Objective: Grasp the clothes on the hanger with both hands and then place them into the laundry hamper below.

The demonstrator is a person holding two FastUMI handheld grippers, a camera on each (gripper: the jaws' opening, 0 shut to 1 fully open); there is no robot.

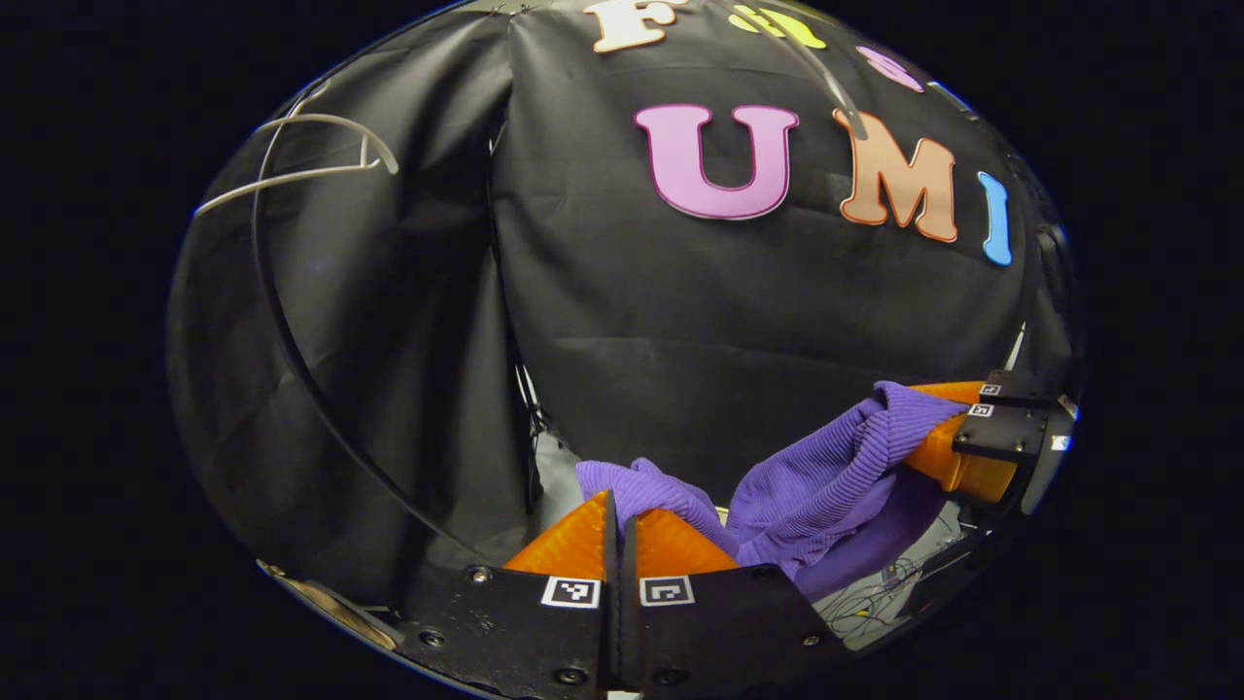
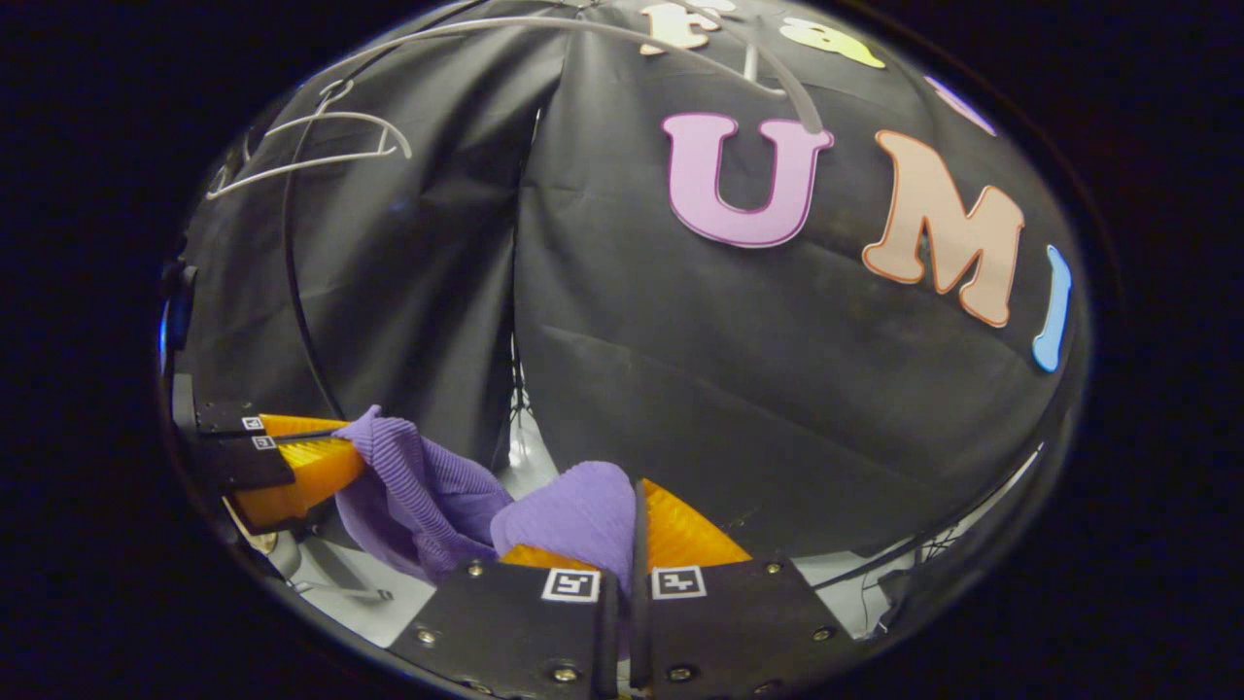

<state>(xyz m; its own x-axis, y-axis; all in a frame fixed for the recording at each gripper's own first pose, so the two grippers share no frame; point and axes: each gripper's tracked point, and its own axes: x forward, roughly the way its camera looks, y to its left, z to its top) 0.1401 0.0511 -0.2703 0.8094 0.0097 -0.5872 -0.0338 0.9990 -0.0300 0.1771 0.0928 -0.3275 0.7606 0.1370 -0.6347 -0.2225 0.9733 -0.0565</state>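
Purple garment slung between left tongs, right tongs

left hand-held gripper: orange fingers pressed together at the bottom of the left gripper view, purple knit garment pinched between the tips; seen far off at the left edge of the right gripper view, pointing rightward with cloth in its tips.
right hand-held gripper: fingers closed, cloth clamped between them and draped over the left finger; in the left gripper view it sits at the right edge, fingers pointing left.
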